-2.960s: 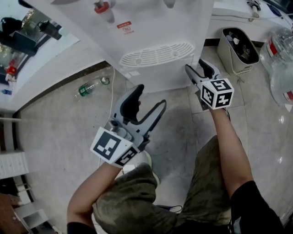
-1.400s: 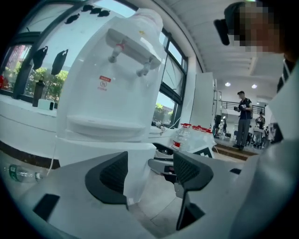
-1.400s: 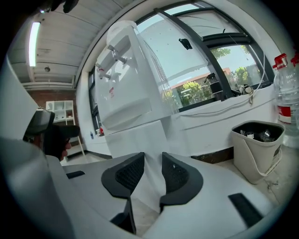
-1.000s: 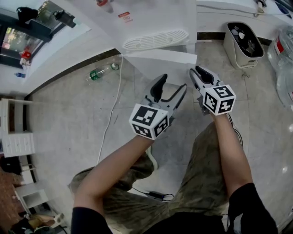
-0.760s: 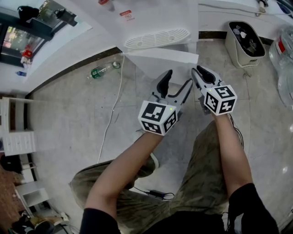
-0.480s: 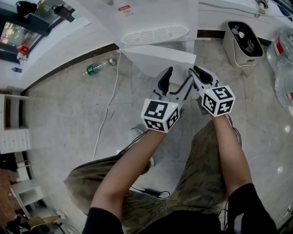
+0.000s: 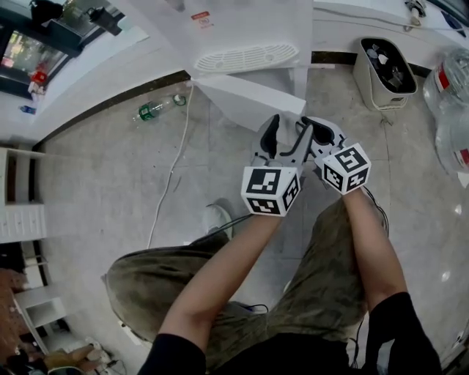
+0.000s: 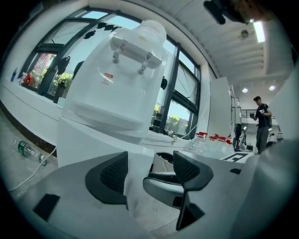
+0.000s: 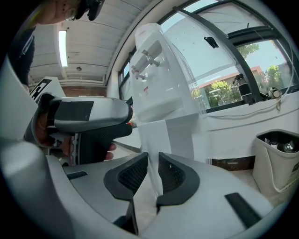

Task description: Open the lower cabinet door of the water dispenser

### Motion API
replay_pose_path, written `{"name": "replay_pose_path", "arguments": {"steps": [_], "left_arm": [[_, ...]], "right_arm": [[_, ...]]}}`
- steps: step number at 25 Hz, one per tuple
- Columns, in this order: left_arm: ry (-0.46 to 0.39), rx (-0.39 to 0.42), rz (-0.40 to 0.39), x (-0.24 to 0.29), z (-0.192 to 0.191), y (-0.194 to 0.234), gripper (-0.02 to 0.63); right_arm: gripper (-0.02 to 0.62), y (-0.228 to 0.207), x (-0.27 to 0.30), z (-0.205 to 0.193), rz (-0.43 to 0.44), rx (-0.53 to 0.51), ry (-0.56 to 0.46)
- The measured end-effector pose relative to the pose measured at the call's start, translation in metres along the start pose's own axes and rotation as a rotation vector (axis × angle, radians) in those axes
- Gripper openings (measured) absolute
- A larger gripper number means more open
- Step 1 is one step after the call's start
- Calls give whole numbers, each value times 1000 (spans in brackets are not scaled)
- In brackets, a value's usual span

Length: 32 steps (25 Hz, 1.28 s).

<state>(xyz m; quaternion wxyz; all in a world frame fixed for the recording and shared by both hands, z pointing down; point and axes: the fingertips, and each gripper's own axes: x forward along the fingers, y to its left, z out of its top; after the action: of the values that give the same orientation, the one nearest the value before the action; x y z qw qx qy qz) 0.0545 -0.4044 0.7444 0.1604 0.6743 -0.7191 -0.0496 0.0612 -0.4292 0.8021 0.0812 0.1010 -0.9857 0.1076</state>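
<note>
now | right hand-held gripper (image 9: 153, 159): just closing, pinching cabinet door (image 7: 249, 99) | left hand-held gripper (image 8: 149, 161): spread | grey tile floor (image 7: 110, 168)

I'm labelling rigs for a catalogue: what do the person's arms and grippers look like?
Both the left gripper and right gripper have grey bodies, black ribbed pads and a cube with black-and-white square markers. The person wears black short sleeves and olive trousers.

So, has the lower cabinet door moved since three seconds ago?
Yes. The lower cabinet door has swung open, its free edge now well out from the drip grille of the water dispenser.
</note>
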Motion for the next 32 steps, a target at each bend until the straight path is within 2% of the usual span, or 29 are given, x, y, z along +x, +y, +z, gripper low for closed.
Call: {"name": "replay_pose_path", "arguments": {"steps": [3, 6, 10, 16, 22, 28, 32], "left_arm": [[-12, -25, 47, -6, -1, 3, 281], [-24, -4, 74, -9, -2, 2, 281], [-23, 14, 67, -11, -8, -8, 281], [-37, -20, 74, -15, -7, -11, 281], [-15, -33, 169, -23, -13, 7, 281], [-11, -35, 179, -21, -16, 6, 279], [-15, -25, 235, -27, -19, 14, 254]], "right_arm": [[61, 7, -1, -1, 28, -29, 7], [60, 13, 0, -2, 52, -56, 17], [58, 17, -3, -3, 75, -69, 19], [49, 30, -6, -5, 163, -122, 12], [46, 37, -7, -7, 200, -106, 12], [41, 43, -7, -8, 228, -125, 26], [26, 52, -7, -10, 251, -155, 40]]}}
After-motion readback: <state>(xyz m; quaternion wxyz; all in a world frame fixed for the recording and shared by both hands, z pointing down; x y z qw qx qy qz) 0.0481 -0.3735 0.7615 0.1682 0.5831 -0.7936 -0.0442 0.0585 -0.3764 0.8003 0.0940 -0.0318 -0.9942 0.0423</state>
